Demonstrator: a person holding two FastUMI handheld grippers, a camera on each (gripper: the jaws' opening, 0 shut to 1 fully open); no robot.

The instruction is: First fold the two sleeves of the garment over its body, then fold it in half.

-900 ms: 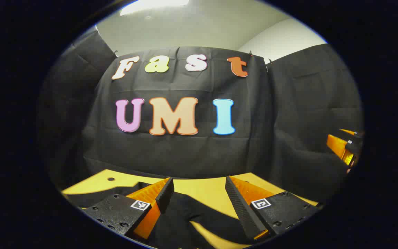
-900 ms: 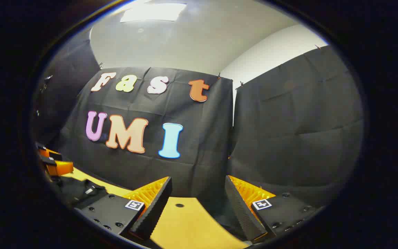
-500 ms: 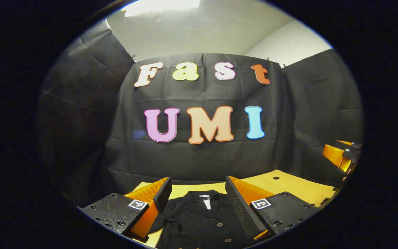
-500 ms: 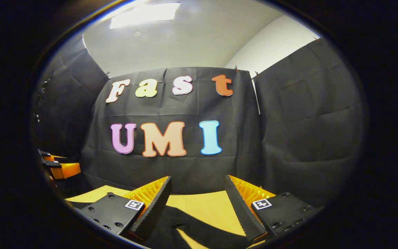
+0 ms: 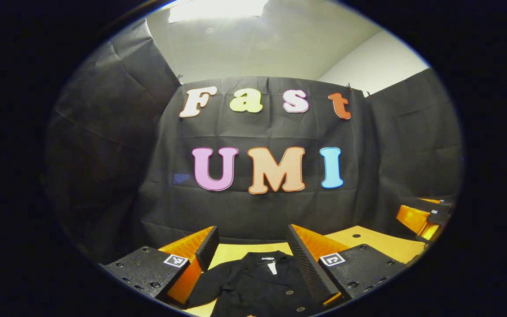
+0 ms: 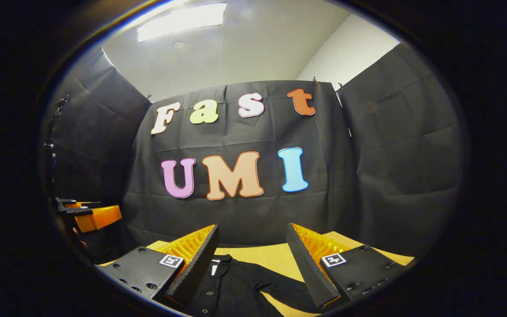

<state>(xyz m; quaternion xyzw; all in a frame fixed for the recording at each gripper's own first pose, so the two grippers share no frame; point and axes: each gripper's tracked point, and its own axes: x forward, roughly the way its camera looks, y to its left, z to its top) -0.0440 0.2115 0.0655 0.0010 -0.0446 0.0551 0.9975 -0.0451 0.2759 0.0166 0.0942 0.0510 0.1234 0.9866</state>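
1. The left gripper (image 5: 251,246), a hand-held tool with black bodies and orange ribbed fingers faced with black textured pads, hangs above the table with its jaws spread wide and nothing between them.
2. Below and beyond it in the left gripper view lies the black button-front garment (image 5: 258,284), collar toward the booth wall, a small white tag at the neck and a row of buttons running down the front.
3. The garment rests flat on the yellow wooden table (image 5: 368,240), which has small round holes near its far edge.
4. One sleeve (image 5: 205,286) spreads out toward the left gripper's left finger in that view, lying on the tabletop beside the body.
5. The right gripper (image 6: 251,248), of the same black and orange build, is likewise released: its fingers stand well apart and grasp nothing.
6. In the right gripper view the garment (image 6: 231,286) lies under the gap between the fingers, the collar and button row near the left finger, and a sleeve (image 6: 288,293) stretches across the table (image 6: 275,257) toward the right finger.
7. Each view catches the other gripper at its edge: the right one (image 5: 420,218) at the far right of the left gripper view, the left one (image 6: 88,215) at the far left of the right gripper view.
8. Neither gripper touches the cloth.
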